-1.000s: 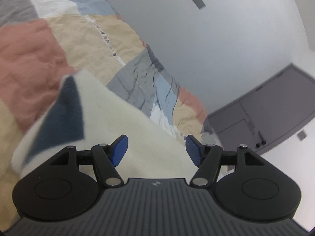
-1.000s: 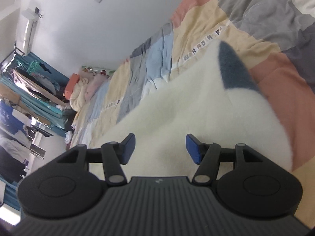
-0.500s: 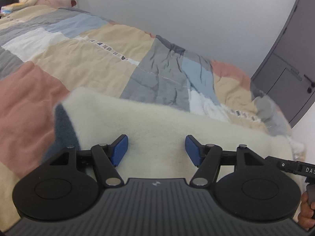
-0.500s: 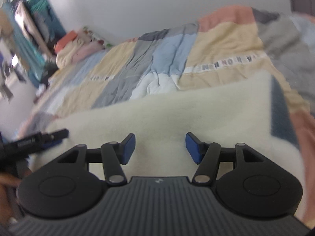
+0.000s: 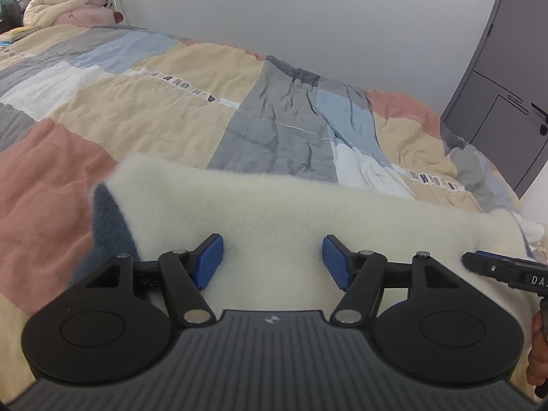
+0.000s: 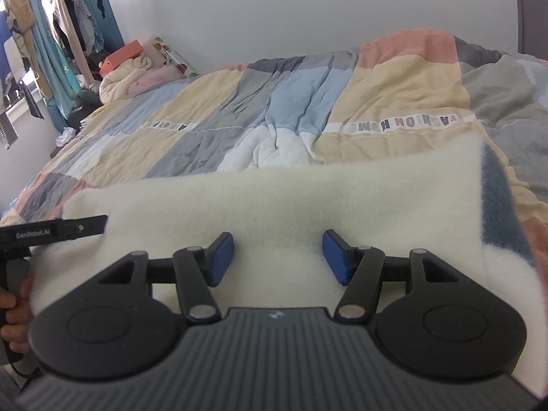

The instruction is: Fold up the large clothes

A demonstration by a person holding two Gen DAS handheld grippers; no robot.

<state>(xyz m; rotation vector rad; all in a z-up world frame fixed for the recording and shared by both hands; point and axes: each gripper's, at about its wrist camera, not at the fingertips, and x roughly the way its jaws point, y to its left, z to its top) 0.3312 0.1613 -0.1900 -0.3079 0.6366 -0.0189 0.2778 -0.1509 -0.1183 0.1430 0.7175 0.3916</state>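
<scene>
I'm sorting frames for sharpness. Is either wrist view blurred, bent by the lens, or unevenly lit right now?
Left wrist view: the cream fleece garment looks soft at its dark-edged corner, the door bows from fisheye, the light is even. Right wrist view: the patchwork quilt lettering reads sharp; brighter by the hanging clothes.

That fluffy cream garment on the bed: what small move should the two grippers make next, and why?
Probably lower both and close on the near edge. The fluffy cream garment with dark blue trim lies flat on the patchwork quilt, and the left gripper and right gripper are open, holding nothing.
</scene>
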